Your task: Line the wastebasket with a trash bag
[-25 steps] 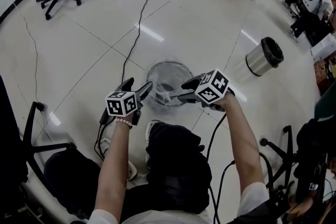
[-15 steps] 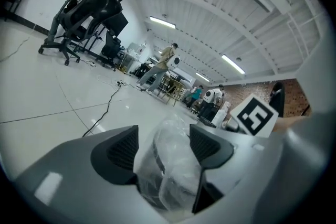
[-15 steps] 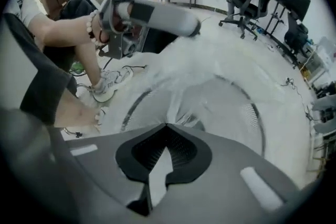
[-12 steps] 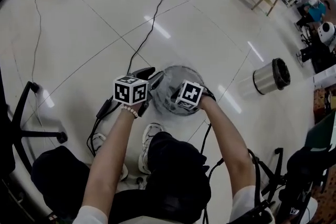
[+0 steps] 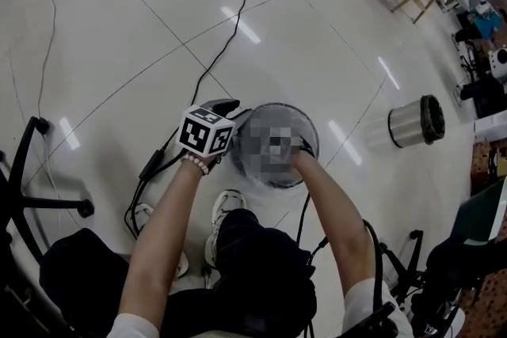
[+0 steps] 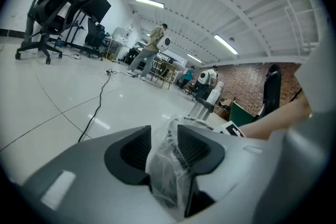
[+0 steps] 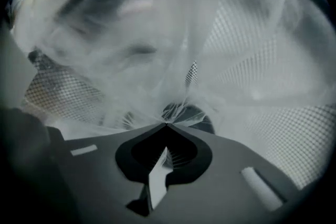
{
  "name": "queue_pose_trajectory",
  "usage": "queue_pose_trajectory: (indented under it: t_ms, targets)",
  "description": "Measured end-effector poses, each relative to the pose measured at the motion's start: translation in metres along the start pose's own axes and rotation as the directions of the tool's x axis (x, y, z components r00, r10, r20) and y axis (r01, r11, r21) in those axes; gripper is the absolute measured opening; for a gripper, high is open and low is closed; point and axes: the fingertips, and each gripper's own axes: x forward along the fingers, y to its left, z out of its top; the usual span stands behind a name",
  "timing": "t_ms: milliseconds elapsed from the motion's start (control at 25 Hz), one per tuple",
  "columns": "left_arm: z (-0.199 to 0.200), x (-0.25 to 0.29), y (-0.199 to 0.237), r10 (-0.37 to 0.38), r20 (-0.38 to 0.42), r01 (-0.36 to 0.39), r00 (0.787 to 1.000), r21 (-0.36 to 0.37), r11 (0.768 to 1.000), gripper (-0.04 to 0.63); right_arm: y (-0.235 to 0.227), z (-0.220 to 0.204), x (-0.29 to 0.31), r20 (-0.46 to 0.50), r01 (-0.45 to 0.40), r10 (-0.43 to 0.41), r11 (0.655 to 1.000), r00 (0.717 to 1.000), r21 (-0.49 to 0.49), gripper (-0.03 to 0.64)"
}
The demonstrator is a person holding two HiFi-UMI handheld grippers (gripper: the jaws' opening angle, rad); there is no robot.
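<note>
Lining looks half done: the right gripper (image 7: 167, 124), jaws clamped on the trash bag (image 7: 157, 34), is down inside the mesh wastebasket (image 5: 279, 107), while the left gripper (image 6: 164, 139), jaws just closing on the bag's bunched edge, holds at the rim's nine o'clock; cuffing remains.

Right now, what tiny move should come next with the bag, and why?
Probably open the right hand-held gripper and leave the film there. It is shut on the trash bag inside the mesh wastebasket, so the bag looks pushed in. The left hand-held gripper, whose jaws have just been closing, pinches a bunch of bag at the rim to hold it up.
</note>
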Motion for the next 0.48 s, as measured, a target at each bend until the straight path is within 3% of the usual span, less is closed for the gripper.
queue_pose_trajectory:
  t_ms: [200, 320, 480]
  targets:
    - [-0.002, 0.003, 0.021, 0.026, -0.009, -0.026, 1.0, -0.01, 1.0, 0.158, -0.011, 0.005, 0.036, 0.053, -0.005, 0.003, 1.0, 0.999, 0.027, 0.0]
    - [-0.01, 0.009, 0.026, -0.002, -0.04, 0.001, 0.999, -0.012, 1.0, 0.163, -0.018, 0.0, 0.053, 0.04, -0.027, 0.024, 0.998, 0.999, 0.063, 0.0]
    - [-0.014, 0.008, 0.028, -0.029, 0.007, 0.03, 1.0, -0.066, 0.997, 0.168, -0.023, -0.004, 0.075, 0.038, -0.058, 0.055, 0.995, 0.998, 0.084, 0.0]
